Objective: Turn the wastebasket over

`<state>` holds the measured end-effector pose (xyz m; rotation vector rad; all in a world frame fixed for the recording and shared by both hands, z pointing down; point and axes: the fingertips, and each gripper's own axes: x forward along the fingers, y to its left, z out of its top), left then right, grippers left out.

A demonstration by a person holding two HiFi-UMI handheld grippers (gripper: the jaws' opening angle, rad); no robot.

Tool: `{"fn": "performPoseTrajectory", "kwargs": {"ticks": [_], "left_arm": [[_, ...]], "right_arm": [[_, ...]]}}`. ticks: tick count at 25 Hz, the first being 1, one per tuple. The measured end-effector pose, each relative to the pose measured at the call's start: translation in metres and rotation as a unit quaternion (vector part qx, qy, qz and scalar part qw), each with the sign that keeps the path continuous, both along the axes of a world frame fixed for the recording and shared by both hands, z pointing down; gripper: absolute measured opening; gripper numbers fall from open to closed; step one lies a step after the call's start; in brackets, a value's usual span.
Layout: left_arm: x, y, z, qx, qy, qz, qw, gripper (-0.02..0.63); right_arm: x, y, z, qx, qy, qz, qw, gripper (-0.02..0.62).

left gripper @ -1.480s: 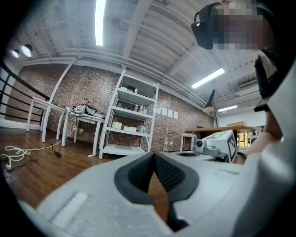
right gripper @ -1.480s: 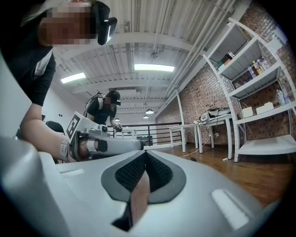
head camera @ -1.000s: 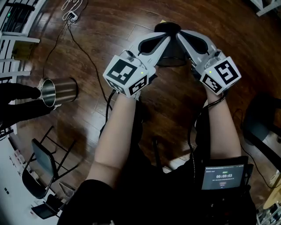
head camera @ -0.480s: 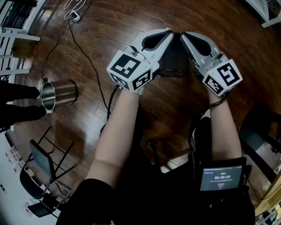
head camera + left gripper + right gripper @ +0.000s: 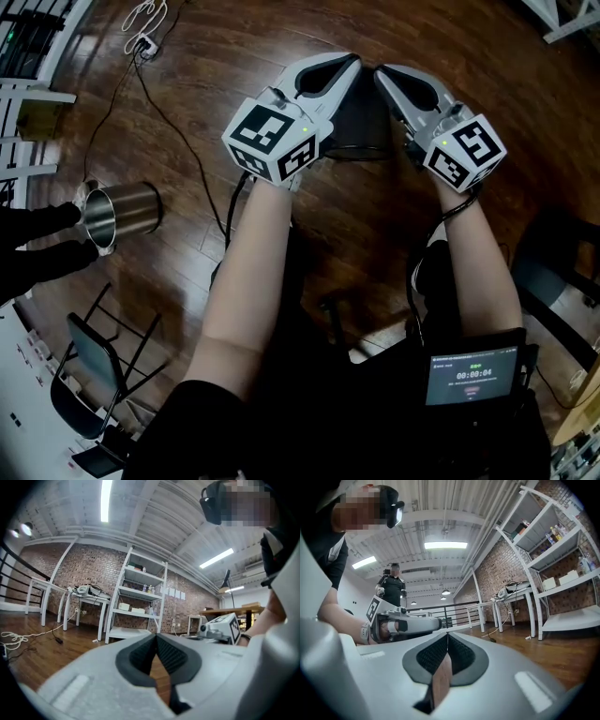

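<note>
left tongs (image 5: 349, 60) shut, empty | right tongs (image 5: 382, 73) shut, empty | both held out in front, ready to start, I think | wastebasket (image 5: 127, 212) lies sideways on floor (image 5: 234, 56), far left

A dark, glossy wooden floor (image 5: 197, 66) fills the head view. A black cable (image 5: 173, 112) trails across it from the upper left, and a dark folding chair (image 5: 94, 361) stands at the lower left. In the left gripper view a red brick wall (image 5: 79, 569) spans the middle, with a white shelving unit (image 5: 138, 597) before it and white tables (image 5: 86, 598) to its left. Strip lights (image 5: 107, 498) shine on the white ribbed ceiling (image 5: 159, 517). In the right gripper view a black railing (image 5: 459, 611) crosses the centre
</note>
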<state>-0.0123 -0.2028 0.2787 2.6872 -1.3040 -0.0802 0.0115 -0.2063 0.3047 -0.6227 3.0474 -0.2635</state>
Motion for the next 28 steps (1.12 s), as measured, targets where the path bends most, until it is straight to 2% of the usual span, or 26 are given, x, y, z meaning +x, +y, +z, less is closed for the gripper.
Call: {"fn": "performPoseTrajectory", "kwargs": {"ticks": [5, 8, 10, 11, 12, 15, 16, 17, 20, 28], "left_arm": [[0.000, 0.002, -0.002, 0.000, 0.004, 0.004, 1.0000, 0.000], [-0.005, 0.002, -0.001, -0.001, 0.005, 0.000, 1.0000, 0.000], [-0.009, 0.004, -0.003, 0.001, 0.007, -0.003, 1.0000, 0.000], [-0.012, 0.005, -0.005, 0.003, 0.010, -0.004, 0.9999, 0.000], [-0.014, 0.005, -0.007, 0.004, 0.012, -0.006, 0.9999, 0.000], [-0.020, 0.004, -0.011, 0.006, 0.018, -0.012, 0.9998, 0.000], [-0.020, 0.004, -0.011, 0.006, 0.019, -0.014, 0.9997, 0.000], [-0.021, 0.004, -0.013, 0.007, 0.020, -0.015, 0.9997, 0.000], [-0.019, 0.005, -0.015, 0.009, 0.023, -0.013, 0.9996, 0.000], [-0.020, 0.008, -0.018, 0.011, 0.029, -0.010, 0.9995, 0.000]], "right_arm": [[0.008, -0.010, 0.008, -0.045, -0.030, 0.035, 0.998, 0.011], [0.015, -0.019, 0.019, -0.105, -0.113, 0.062, 0.986, 0.011], [0.021, -0.024, 0.029, -0.156, -0.192, 0.073, 0.966, 0.011], [0.027, -0.026, 0.037, -0.186, -0.235, 0.082, 0.951, 0.011], [0.035, -0.030, 0.047, -0.219, -0.280, 0.095, 0.930, 0.011], [0.063, -0.038, 0.081, -0.298, -0.402, 0.141, 0.854, 0.011], [0.069, -0.039, 0.091, -0.311, -0.423, 0.154, 0.837, 0.011], [0.074, -0.038, 0.099, -0.319, -0.435, 0.165, 0.826, 0.011], [0.081, -0.033, 0.122, -0.334, -0.446, 0.186, 0.809, 0.011], [0.085, 0.006, 0.200, -0.378, -0.431, 0.230, 0.786, 0.012]]}}
